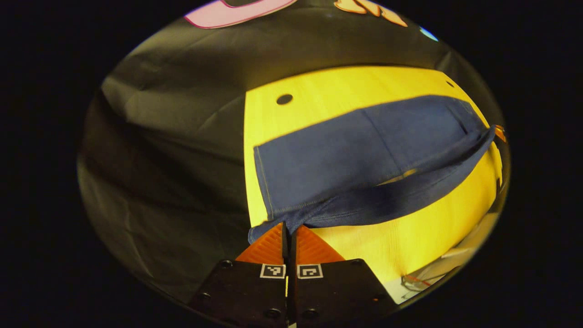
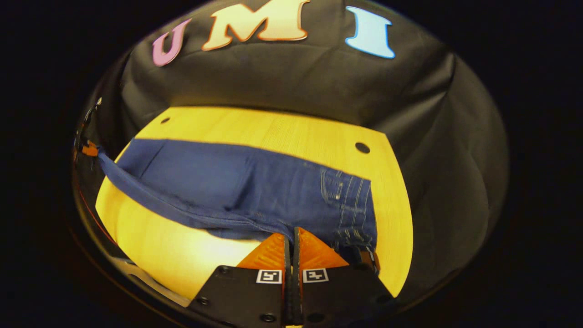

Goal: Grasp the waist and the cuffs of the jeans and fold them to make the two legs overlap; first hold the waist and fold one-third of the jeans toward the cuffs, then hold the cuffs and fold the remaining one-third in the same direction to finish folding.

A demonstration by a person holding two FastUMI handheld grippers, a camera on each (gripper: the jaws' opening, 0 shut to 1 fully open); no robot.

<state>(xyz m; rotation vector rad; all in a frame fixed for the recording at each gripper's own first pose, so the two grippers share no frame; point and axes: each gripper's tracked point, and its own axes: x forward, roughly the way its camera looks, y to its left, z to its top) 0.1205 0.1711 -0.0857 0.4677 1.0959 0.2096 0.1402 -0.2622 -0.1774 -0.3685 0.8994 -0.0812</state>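
Observation:
Dark blue jeans [image 1: 346,155] lie lengthwise on a yellow wooden table [image 1: 410,237]. My left gripper [image 1: 288,226] is shut on the cuff of the near leg, whose corner sticks out beside the orange fingers [image 1: 266,246]. That leg's edge rises off the table and runs taut to the other gripper [image 1: 500,133] at the far right. In the right gripper view the jeans [image 2: 255,187] show stitched pockets at the waist end. My right gripper [image 2: 291,233] is shut on the near waist edge. The left gripper [image 2: 89,149] holds the cuff at the far left.
The table [image 2: 282,132] has round holes [image 2: 362,147] [image 1: 284,99] near its back corners. Black cloth walls surround it closely. A white object with a red cable [image 1: 432,273] lies past the table's near edge. Bare yellow tabletop [image 2: 182,255] stretches in front of the jeans.

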